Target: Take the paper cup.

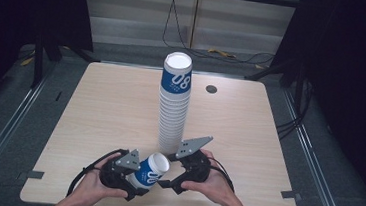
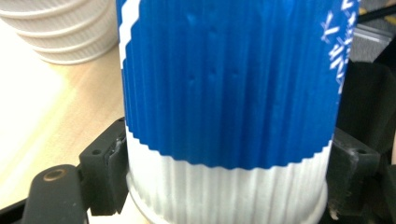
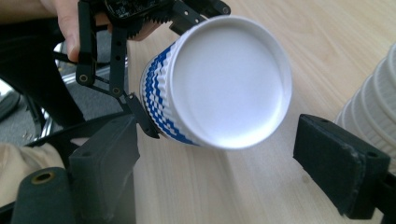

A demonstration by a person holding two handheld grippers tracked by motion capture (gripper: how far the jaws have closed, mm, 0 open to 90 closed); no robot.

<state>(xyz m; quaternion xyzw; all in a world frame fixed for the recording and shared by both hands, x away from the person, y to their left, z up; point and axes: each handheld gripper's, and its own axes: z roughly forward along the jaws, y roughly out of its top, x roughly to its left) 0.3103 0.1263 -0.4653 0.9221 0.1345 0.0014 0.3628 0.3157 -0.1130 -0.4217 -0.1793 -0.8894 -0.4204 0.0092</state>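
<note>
While the left gripper (image 1: 136, 182) is clamping a ribbed blue-and-white paper cup (image 1: 149, 170) above the table's near edge (tilted), the right gripper (image 1: 164, 183) is gaping wide, holding nothing, beside the tall cup stack (image 1: 173, 107).

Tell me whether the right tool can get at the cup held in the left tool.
Probably yes: the right tool stands open, the cup held by the left tool faces it bottom first, and nothing lies between.
</note>
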